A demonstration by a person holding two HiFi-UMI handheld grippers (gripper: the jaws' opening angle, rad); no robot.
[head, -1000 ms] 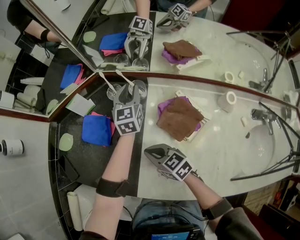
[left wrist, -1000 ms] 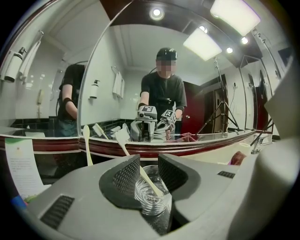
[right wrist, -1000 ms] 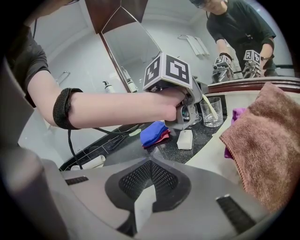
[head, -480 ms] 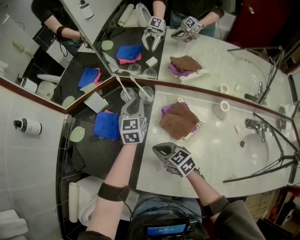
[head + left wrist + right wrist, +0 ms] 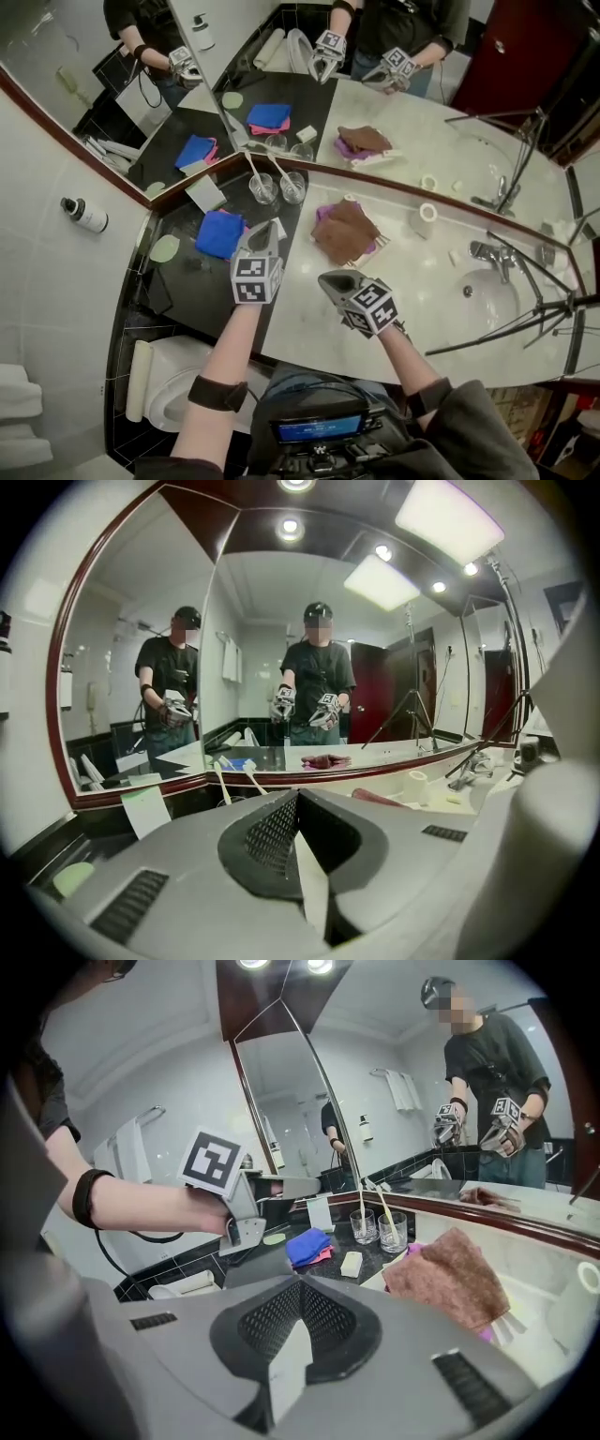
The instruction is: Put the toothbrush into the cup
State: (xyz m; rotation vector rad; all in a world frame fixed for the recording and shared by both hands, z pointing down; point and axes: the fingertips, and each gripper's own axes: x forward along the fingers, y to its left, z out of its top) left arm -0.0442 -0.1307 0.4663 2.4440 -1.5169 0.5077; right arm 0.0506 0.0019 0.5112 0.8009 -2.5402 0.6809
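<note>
I can read no writing anywhere. The gripper cubes carry only black-and-white square markers, and the label on the wall bottle is too small to make out. My left gripper has just been closing, and its jaws now meet on nothing. My right gripper is likewise closed and empty. A white toothbrush leans in a clear glass cup by the mirror, with a second such pair just beside it.

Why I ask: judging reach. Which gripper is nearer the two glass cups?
Left. The left gripper sits just short of the glass cups; the right gripper, farther back and right.
</note>
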